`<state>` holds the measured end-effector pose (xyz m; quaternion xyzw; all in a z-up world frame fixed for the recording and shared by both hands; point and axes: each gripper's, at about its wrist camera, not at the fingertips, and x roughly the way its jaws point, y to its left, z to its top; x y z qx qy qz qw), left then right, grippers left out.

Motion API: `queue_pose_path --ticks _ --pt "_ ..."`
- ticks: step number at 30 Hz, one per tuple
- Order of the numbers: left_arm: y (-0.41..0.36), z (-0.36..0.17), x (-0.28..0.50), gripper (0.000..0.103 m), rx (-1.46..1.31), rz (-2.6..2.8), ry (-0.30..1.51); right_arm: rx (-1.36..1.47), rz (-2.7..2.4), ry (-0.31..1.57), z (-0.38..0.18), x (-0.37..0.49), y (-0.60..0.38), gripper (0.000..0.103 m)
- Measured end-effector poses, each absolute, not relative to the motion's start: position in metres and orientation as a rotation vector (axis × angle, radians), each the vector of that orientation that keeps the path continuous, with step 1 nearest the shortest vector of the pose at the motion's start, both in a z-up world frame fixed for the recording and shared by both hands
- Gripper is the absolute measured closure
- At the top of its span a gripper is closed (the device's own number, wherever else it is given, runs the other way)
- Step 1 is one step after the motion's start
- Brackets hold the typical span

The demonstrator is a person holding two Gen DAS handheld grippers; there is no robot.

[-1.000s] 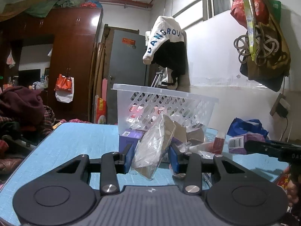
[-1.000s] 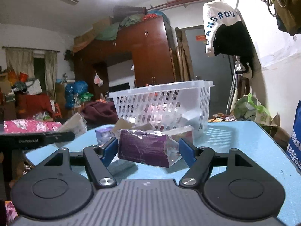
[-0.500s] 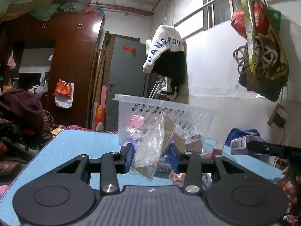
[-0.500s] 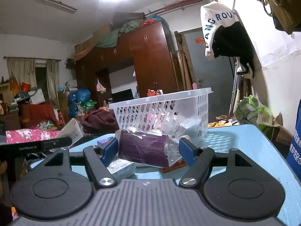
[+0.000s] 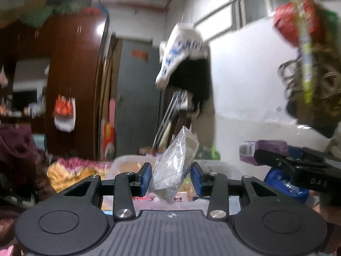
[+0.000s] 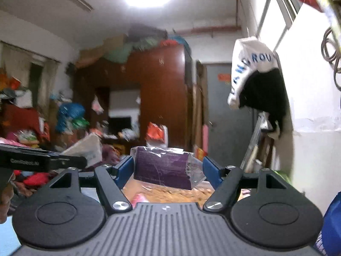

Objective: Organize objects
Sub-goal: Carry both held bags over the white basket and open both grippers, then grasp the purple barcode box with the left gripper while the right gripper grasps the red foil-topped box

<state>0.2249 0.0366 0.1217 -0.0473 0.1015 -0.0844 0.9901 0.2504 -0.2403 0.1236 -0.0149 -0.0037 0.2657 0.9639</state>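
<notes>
The left tool [image 5: 170,178] pinches a clear crinkly packet [image 5: 173,166] by its lower part, so the packet stands up tilted above the white basket [image 5: 123,162], and the right tool [image 6: 168,170] is clamped on the two ends of a purple box in a clear wrap [image 6: 164,168]; I judge both are carried high to pass over the rim and be dropped inside. The air above the basket is free, but the two tools are near each other, so they could bump.
</notes>
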Motion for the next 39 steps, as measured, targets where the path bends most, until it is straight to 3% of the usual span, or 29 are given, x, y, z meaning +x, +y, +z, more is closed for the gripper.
queue_pose_path --ticks 2,3,4,5,13,17,23,27,29,32,35,36,37,38,39 --pt "0.040 0.117 0.249 0.057 -0.151 -0.156 0.235 -0.027 0.540 0.027 0.123 0.266 -0.235 0.027" --pt "0.042 0.114 0.260 0.047 -0.171 -0.161 0.248 -0.039 0.563 0.055 0.121 0.272 -0.232 0.022" --pt "0.043 0.112 0.267 0.028 -0.179 -0.164 0.268 -0.047 0.566 0.078 0.120 0.275 -0.229 0.016" --pt "0.044 0.108 0.273 0.022 -0.180 -0.147 0.294 -0.050 0.544 0.089 0.118 0.276 -0.227 0.000" --pt "0.057 0.069 0.199 0.018 -0.076 -0.146 0.284 0.049 0.610 0.219 0.085 0.229 -0.262 0.000" --pt "0.066 0.039 0.184 0.018 -0.056 -0.111 0.392 0.000 0.629 0.348 0.043 0.215 -0.268 0.000" --pt "0.071 0.018 0.200 0.018 -0.048 -0.102 0.522 -0.026 0.651 0.448 0.024 0.221 -0.269 0.000" --pt "0.080 0.015 0.207 0.018 -0.107 -0.102 0.563 -0.047 0.650 0.499 0.020 0.232 -0.267 0.018" --pt "0.085 0.015 0.213 0.018 -0.126 -0.095 0.587 -0.045 0.660 0.509 0.021 0.236 -0.269 0.022" --pt "0.088 0.011 0.222 0.018 -0.152 -0.102 0.621 -0.067 0.671 0.517 0.014 0.234 -0.267 0.037" --pt "0.085 0.012 0.226 0.019 -0.129 -0.093 0.625 -0.060 0.675 0.505 0.014 0.231 -0.269 0.037" --pt "0.081 0.012 0.226 0.030 -0.110 -0.089 0.623 -0.049 0.685 0.494 0.014 0.230 -0.271 0.037" --pt "0.078 0.013 0.225 0.050 -0.097 -0.098 0.618 -0.032 0.689 0.487 0.015 0.230 -0.274 0.037" --pt "0.075 0.012 0.225 0.058 -0.086 -0.109 0.619 -0.010 0.687 0.479 0.014 0.230 -0.277 0.037" --pt "0.071 0.013 0.224 0.058 -0.064 -0.088 0.614 0.010 0.687 0.468 0.015 0.229 -0.281 0.037"
